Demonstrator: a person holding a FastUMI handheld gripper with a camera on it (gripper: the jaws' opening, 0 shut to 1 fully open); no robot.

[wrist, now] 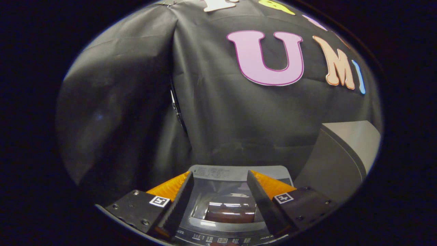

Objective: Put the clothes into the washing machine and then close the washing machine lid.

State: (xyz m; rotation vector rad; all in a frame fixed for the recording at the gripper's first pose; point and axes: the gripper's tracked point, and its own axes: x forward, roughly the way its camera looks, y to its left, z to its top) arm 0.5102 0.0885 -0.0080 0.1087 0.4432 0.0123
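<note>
The black cloth wall (218, 112) of the booth hung behind everything, creased, with a seam running down it behind and to the left of the washing machine. To the right of the washing machine and just beside it stood a grey box-like unit (336, 157) with a slanted top, rising higher than the machine.

The washing machine (223, 205) sat low, seen from above, directly ahead of and beneath the fingers. Its lid (225, 191) lay flat and closed, a glossy transparent panel with a grey rear edge toward the wall. Through the panel a dark reddish-brown shape (230, 212) was seen inside the machine, with bright strips of light reflected across it; whether that was the clothes could not be told. A control strip (222, 239) with small markings ran along the machine's near edge.

The gripper (220, 198) hung over the lid with its fingers (177, 201) spread wide apart, one on each side of the transparent panel, holding nothing. Whether they touched the lid could not be told.
</note>
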